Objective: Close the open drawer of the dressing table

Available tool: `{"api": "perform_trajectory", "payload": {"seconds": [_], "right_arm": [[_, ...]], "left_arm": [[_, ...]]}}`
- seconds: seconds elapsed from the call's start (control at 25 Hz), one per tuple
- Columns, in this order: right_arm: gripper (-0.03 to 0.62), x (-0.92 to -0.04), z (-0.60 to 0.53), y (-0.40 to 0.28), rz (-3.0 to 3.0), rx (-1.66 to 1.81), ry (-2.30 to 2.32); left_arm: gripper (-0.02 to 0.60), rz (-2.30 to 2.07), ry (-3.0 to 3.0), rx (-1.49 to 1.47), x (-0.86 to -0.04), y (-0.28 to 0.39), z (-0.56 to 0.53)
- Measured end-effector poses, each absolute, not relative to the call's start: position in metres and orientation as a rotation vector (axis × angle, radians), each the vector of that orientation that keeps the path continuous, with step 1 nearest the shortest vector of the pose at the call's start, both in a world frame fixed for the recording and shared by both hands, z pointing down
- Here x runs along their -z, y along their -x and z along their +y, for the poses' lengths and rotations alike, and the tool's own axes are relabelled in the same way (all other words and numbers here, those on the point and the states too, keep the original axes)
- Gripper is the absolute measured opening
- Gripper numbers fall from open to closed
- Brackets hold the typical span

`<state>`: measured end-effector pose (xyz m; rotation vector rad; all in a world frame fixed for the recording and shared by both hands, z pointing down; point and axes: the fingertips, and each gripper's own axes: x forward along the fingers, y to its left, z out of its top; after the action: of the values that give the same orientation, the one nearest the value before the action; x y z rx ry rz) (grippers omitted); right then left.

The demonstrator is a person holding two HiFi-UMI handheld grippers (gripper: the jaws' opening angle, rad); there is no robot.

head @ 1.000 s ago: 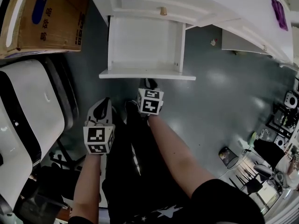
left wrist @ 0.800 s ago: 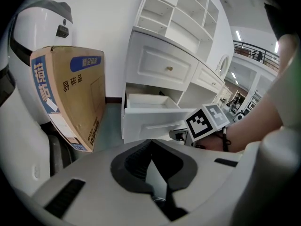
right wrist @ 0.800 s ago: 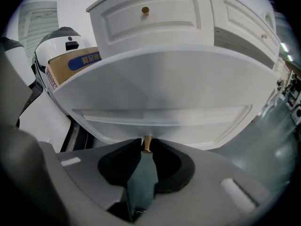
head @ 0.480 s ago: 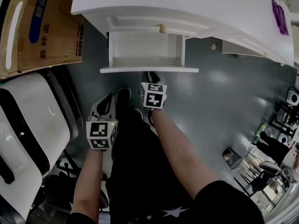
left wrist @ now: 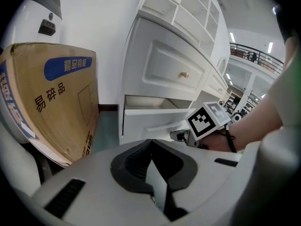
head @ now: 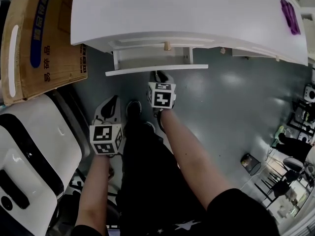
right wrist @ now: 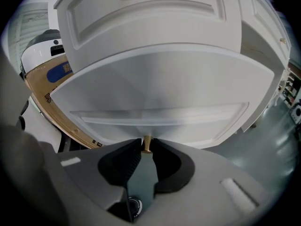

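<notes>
Grey-blue floor (head: pixel 236 107) spreads below a white dressing table (head: pixel 187 14), whose top fills the upper part of the head view. Its lower drawer (head: pixel 156 69) stands part-way out, and its front edge lies directly ahead of the right gripper (head: pixel 158 77), which meets it at about mid-width. In the right gripper view the 2 jaws of the right gripper (right wrist: pixel 146 149) are pressed together on the small brass drawer knob (right wrist: pixel 146 144), whose stem shows at their tips, and the panelled drawer front (right wrist: pixel 164 93) fills the view just beyond. Above and beyond that gripper sits the closed upper drawer with its own upper knob (head: pixel 167 45). The left gripper (head: pixel 109 108) is held back from the drawer, to the left of the right one and well apart from the table. In its own view the left gripper (left wrist: pixel 150 142) has both jaws together with nothing between them. Ahead of it and to the left leans a cardboard box (left wrist: pixel 51 98) with a blue label. Ahead and to the right, the right gripper's marker cube (left wrist: pixel 209 119) sits against the drawer. Left of the left gripper stands a white rounded unit with black trim (head: pixel 29 151). Far to the right of both grippers, a purple item (head: pixel 291 14) lies on the table top.
</notes>
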<state>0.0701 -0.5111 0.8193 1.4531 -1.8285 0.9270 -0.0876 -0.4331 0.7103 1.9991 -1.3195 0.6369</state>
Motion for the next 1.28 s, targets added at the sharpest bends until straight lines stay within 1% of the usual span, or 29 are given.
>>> {"api": "perform_trajectory", "payload": {"seconds": [0.68, 1.16, 1.28], "right_arm": [[0.077, -0.818, -0.587, -0.066, -1.838, -0.873, -1.499], [0.078, -0.819, -0.588, -0.066, -1.855, -0.897, -1.500], [0.093, -0.814, -0.587, -0.068, -1.865, -0.904, -1.499]], "left_arm": [[0.009, -1.275, -2.036, -0.631, -0.729, 0.100, -0.487], [0.009, -1.285, -2.035, -0.638, -0.727, 0.096, -0.491], [0.009, -1.289, -2.039, -0.642, -0.724, 0.093, -0.486]]}}
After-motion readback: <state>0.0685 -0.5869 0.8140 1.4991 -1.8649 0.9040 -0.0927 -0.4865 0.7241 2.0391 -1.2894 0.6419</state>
